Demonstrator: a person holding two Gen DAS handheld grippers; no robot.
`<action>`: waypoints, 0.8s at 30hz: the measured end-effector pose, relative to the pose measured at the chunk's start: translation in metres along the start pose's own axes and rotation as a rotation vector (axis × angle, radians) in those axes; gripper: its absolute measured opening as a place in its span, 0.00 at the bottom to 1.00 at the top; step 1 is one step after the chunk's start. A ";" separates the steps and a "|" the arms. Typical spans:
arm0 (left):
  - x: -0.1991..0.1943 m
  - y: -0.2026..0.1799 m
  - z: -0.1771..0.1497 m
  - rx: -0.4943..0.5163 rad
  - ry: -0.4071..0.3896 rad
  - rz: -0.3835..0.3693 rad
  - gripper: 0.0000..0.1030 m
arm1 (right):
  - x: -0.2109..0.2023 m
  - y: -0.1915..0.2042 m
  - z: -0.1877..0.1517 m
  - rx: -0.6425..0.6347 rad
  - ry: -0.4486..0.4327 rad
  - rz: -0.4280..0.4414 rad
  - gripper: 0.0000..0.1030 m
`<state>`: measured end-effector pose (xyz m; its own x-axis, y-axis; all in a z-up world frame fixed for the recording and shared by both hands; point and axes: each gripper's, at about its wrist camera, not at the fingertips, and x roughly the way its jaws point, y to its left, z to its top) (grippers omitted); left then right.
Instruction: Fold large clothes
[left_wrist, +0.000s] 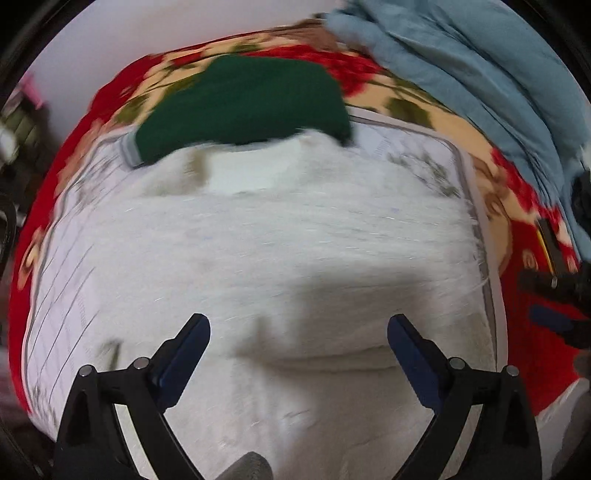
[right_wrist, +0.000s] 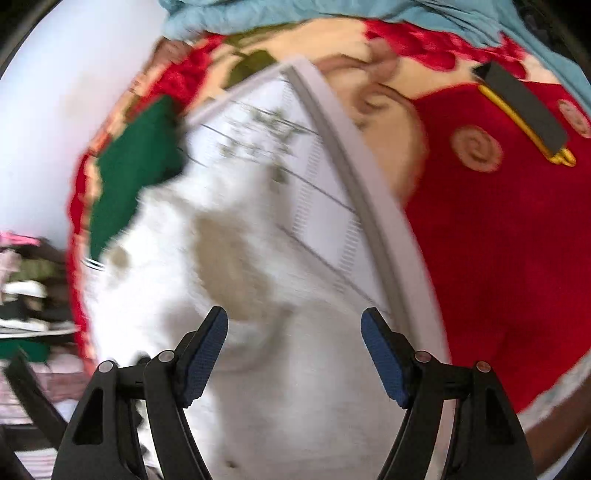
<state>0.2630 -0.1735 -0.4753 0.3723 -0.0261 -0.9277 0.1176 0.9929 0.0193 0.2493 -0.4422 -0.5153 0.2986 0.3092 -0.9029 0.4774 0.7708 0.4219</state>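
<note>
I am working over a bed covered with a red floral blanket (left_wrist: 369, 72), a pale wall behind it. On the blanket lies a white printed mat (left_wrist: 74, 266) with thin grey lines and a raised grey border, and on that mat lies my task's thing, the white fuzzy garment (left_wrist: 295, 240).

Nearest me, the left gripper (left_wrist: 298, 328) hangs over the garment with its jaws spread wide and nothing between the blue pads; the fabric lies below them, unheld. The garment is cream-white, long-piled, with a soft fold line running across just beyond the fingertips and a paler patch at its far edge. It covers most of the mat, its right side reaching the mat's right border. Beyond it, at the mat's far edge, sits a dark green folded garment (left_wrist: 243, 103), partly off the mat onto the blanket. Farthest, a light blue quilt (left_wrist: 480, 74) is heaped at the bed's far right corner.

The right gripper (right_wrist: 294, 323) also stands open over the white garment, empty. Only its view shows beige blotches on the fabric, the bare strip of mat between garment and border, and clearly a dark flat object with a yellow edge (right_wrist: 524, 110) on the blanket. The left view alone shows the garment's full width.

Open blanket lies right of the mat; both views are motion-blurred.
</note>
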 end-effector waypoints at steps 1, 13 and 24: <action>-0.001 0.007 0.000 -0.020 -0.004 0.024 0.95 | 0.004 0.009 0.005 -0.007 0.003 0.042 0.74; 0.032 0.138 0.038 -0.247 -0.016 0.318 0.96 | 0.067 0.094 0.036 -0.230 0.053 0.147 0.08; 0.136 0.195 0.051 -0.247 0.128 0.444 1.00 | 0.049 0.058 0.044 -0.139 0.060 -0.119 0.53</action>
<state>0.3840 0.0105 -0.5789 0.2197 0.4023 -0.8887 -0.2527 0.9034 0.3465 0.3280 -0.4071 -0.5312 0.1948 0.2411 -0.9507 0.3862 0.8722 0.3003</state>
